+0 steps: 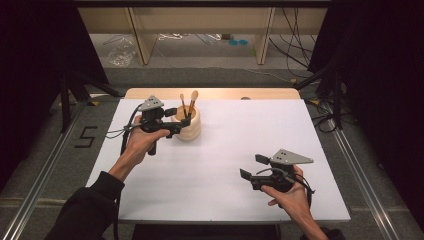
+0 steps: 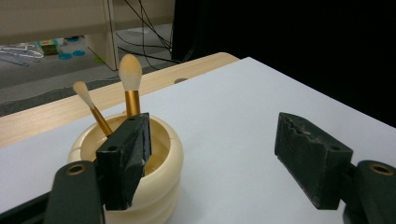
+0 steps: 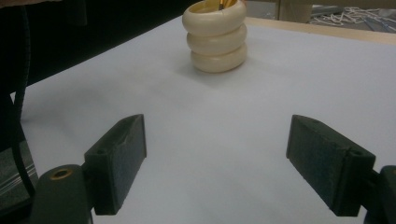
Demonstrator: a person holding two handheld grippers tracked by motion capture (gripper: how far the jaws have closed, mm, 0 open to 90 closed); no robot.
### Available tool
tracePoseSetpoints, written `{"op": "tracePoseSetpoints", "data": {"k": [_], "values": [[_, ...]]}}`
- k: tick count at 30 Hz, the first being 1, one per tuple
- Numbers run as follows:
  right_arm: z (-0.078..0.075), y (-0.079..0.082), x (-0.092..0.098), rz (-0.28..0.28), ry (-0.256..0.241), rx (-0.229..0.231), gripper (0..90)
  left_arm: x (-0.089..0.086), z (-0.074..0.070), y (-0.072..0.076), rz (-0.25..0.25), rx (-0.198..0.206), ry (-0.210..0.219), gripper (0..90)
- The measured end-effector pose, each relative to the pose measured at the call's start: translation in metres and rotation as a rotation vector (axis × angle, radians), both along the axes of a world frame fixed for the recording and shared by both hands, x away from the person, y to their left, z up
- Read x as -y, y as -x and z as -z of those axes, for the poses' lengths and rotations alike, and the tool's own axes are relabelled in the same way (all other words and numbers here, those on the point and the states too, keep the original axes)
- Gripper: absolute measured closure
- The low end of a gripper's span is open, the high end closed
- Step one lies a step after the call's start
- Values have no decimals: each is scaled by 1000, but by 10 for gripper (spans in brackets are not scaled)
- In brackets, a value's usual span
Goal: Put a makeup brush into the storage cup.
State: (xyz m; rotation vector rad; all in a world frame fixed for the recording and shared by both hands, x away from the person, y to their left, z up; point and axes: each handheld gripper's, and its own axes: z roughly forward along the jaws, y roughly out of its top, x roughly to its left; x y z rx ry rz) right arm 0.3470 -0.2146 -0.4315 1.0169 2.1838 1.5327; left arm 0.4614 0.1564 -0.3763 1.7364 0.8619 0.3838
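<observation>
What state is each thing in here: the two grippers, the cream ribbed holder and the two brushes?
Left gripper: open, one jaw at the holder's rim.
Right gripper: open, holding nothing, above the white table.
Cream ribbed holder: upright.
Large gold-handled brush: standing in the holder, bristles up.
Small gold-handled brush: in the holder, leaning.

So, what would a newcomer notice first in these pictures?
First, the cream ribbed holder with two brushes standing in it, at the far left of the white table. Then the left hand-held gripper, open right beside that holder, one jaw at its rim. The right hand-held gripper is open too, over bare table near the front.
</observation>
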Motion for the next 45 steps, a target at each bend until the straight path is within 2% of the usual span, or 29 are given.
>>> {"op": "tracePoseSetpoints", "data": {"k": [3,4,6,9,11,12,13,14,16,17,20,23,24,26,28,34,35,36,37,38,41,42,43,45], "values": [[0,0,0,3,0,-1,206,0,0,6,8,1,14,262],[0,0,0,4,0,1,205,0,-1,7,14,5,6,260],[-1,1,0,1,-8,-20,205,1,0,11,13,3,13,257],[-1,1,0,1,-10,-25,203,1,-1,15,19,14,11,254],[-1,1,0,3,-12,-18,201,2,0,19,24,14,14,254],[-3,2,1,14,14,-17,200,2,0,21,31,14,11,253],[-2,1,2,8,8,-7,200,3,0,23,34,17,9,252],[-2,1,1,6,-3,-14,200,2,0,22,53,68,-5,250],[-2,1,1,10,-17,-7,199,3,1,28,55,51,8,247],[-1,0,1,14,-13,13,199,3,1,30,63,59,5,243],[-2,1,1,11,-18,-14,198,3,3,38,62,52,5,242],[-2,1,1,13,-27,-8,195,3,6,46,59,60,-7,240],[-2,1,1,13,-27,-5,195,3,7,49,51,41,-1,241],[-2,1,1,13,-27,-5,194,3,8,52,59,51,-3,241],[-2,1,1,15,-26,-10,194,3,10,56,60,41,-1,240],[-3,1,1,15,-28,-11,193,1,15,67,71,47,-6,238],[-3,1,2,16,-20,-6,193,1,16,69,75,46,-10,237],[-2,0,2,15,-22,19,193,1,17,70,77,39,-10,236],[-2,1,1,15,-27,-4,193,0,18,72,77,37,-15,233],[-2,1,1,15,-29,-4,193,-1,20,73,80,38,-16,232],[-2,1,1,17,-27,-2,191,-1,23,76,85,33,-16,229],[-2,0,2,19,-20,21,191,-1,23,78,83,32,-22,228],[-2,0,2,16,-25,12,191,-2,24,79,87,34,-24,227],[-2,0,1,19,-18,20,183,-2,26,82,87,25,-10,218]]}}
